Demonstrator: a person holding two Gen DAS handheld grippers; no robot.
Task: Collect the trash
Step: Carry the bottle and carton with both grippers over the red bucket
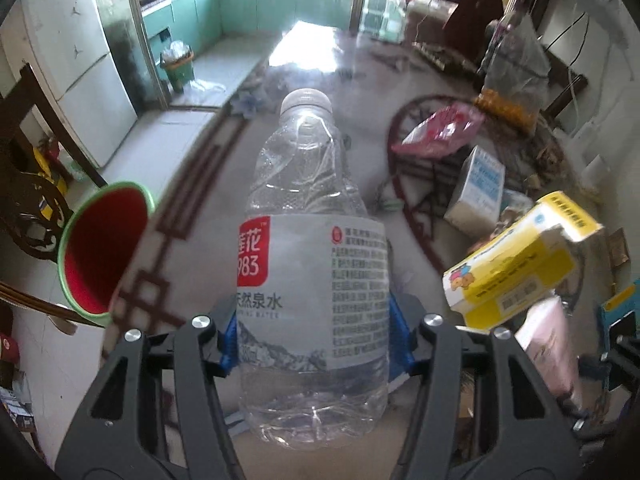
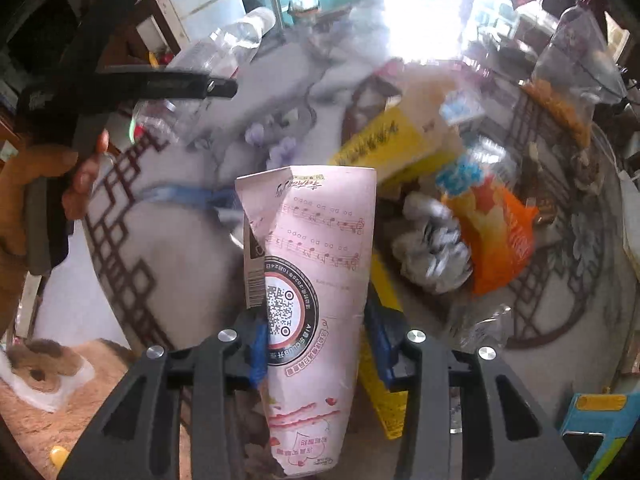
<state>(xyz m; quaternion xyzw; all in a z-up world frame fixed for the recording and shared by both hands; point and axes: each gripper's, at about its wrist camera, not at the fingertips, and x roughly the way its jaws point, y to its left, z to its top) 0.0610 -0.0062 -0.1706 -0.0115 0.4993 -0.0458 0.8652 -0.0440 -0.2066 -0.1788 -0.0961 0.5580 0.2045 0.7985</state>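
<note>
Gripping a clear, ribbed plastic water bottle (image 1: 314,264) by its papery label, our left gripper (image 1: 314,344) has its blue-padded jaws clenched on both sides. Our right gripper (image 2: 316,344) holds a smooth pink carton (image 2: 316,280) with a torn top; whether its jaws press or only flank it, we cannot tell. Beyond lies the desk (image 2: 168,248), pale with dark red lattice edging, its right half crowded with boxes and wrappers, its left half open. A red cup with a green rim (image 1: 102,248) stands left of the bottle.
</note>
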